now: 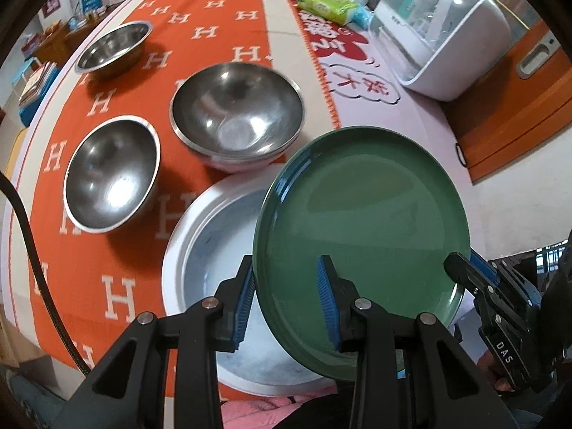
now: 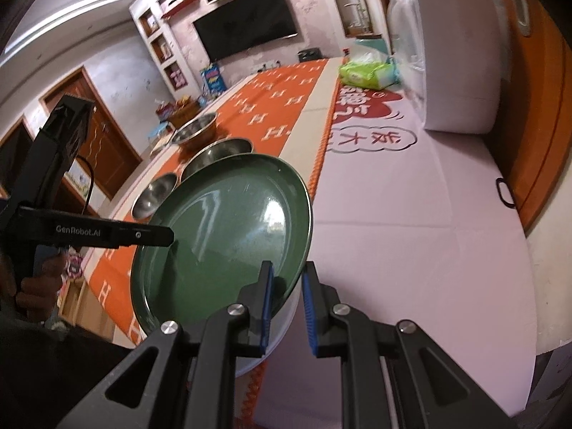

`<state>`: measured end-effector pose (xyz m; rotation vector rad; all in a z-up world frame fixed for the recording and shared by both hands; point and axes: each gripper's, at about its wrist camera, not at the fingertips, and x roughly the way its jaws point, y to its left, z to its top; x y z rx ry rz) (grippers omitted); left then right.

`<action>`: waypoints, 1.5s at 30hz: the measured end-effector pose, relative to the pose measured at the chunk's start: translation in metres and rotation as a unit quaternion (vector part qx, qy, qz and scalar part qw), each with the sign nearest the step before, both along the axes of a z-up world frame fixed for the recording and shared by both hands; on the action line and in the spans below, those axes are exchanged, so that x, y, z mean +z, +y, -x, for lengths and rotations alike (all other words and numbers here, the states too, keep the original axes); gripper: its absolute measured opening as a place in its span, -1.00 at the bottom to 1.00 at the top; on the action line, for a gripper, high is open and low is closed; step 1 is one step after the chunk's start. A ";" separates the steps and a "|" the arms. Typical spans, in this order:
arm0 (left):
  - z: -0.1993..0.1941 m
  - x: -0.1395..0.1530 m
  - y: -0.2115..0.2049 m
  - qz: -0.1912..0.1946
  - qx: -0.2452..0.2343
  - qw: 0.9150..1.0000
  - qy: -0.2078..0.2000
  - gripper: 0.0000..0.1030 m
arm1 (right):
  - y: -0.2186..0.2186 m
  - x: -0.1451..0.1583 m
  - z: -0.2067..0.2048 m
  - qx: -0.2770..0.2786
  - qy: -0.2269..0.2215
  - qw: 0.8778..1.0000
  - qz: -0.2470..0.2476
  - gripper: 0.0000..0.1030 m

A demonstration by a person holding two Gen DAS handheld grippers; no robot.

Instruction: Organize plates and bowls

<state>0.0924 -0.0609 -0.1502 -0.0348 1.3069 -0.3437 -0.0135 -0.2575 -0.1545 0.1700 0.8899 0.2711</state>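
A green plate (image 1: 361, 221) hangs tilted just above a white plate (image 1: 214, 243) that lies on the orange cloth. My left gripper (image 1: 286, 300) is shut on the green plate's near-left rim, one blue pad under it and one on its inner face. My right gripper (image 2: 287, 304) is shut on the opposite rim of the green plate (image 2: 221, 236), and it also shows at the right edge of the left wrist view as the right gripper (image 1: 461, 279). Three steel bowls stand beyond: a near-left bowl (image 1: 111, 175), a middle bowl (image 1: 237, 111) and a far bowl (image 1: 114, 46).
The orange H-patterned cloth (image 1: 221, 18) runs down the table's left half, with a pale printed mat (image 2: 411, 221) on the right. A white lidded appliance (image 1: 439, 28) and a green tissue pack (image 1: 329, 3) stand at the far right. A black cable (image 1: 32, 250) trails at the left.
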 end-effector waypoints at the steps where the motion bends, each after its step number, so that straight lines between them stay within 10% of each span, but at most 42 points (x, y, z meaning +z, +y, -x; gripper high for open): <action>1: 0.001 -0.002 0.003 -0.002 0.004 1.000 0.003 -0.37 | 0.003 -0.002 0.001 0.005 0.003 1.000 0.003 -0.69; 22: 0.007 -0.041 0.042 -0.032 0.056 0.996 0.055 -0.37 | 0.051 -0.033 -0.008 0.109 0.057 0.990 0.070 -0.63; 45: -0.004 -0.052 0.031 -0.031 0.018 0.997 0.072 -0.29 | 0.055 -0.038 -0.017 0.081 0.074 0.990 0.083 -0.61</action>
